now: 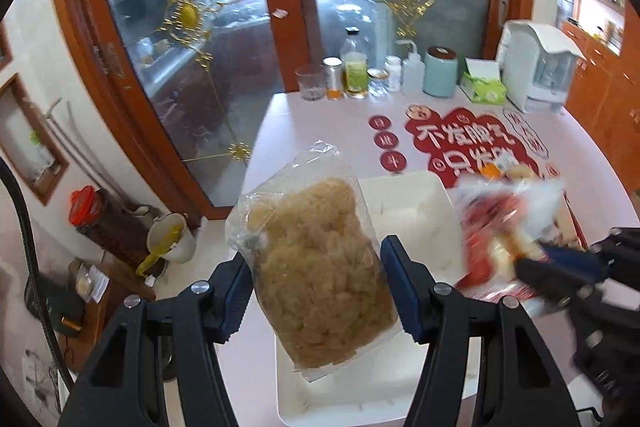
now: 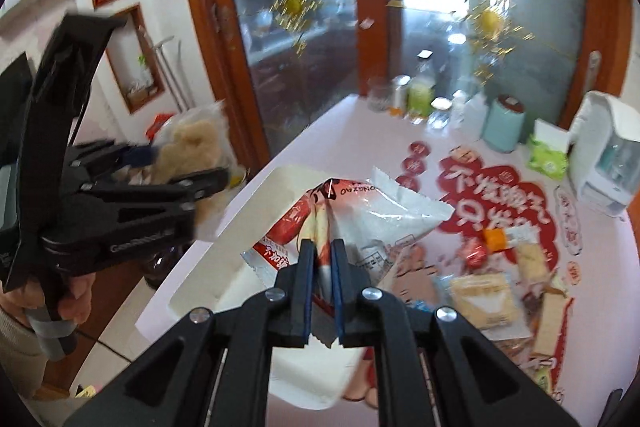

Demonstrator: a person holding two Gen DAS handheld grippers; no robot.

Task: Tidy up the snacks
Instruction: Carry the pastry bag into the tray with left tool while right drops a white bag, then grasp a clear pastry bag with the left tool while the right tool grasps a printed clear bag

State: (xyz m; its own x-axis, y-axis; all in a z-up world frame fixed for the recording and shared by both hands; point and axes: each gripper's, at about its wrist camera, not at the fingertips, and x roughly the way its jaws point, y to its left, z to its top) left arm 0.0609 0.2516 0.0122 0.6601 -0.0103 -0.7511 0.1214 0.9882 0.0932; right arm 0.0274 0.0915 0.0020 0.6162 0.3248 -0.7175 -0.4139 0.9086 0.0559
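A clear bag of tan puffed snack (image 1: 316,259) hangs upright over the white tray (image 1: 404,187), and my left gripper (image 1: 316,267) is shut on its sides with both blue pads against the plastic. My right gripper (image 2: 322,247) is shut on a red and white snack packet (image 2: 380,223), held above the tray's (image 2: 268,203) right side. In the left wrist view the right gripper (image 1: 560,263) and its packet (image 1: 496,223) appear blurred at the right. Seen from the right wrist, the left gripper (image 2: 180,167) with its bag (image 2: 192,147) sits to the left, gripped by a hand.
Several loose snack packets (image 2: 484,291) lie on the pink table with its red decal (image 1: 460,143). Bottles, a glass and jars (image 1: 352,71), a teal canister (image 1: 440,71), a green tissue box (image 1: 482,87) and a white appliance (image 1: 536,67) line the far edge. Glass doors stand behind.
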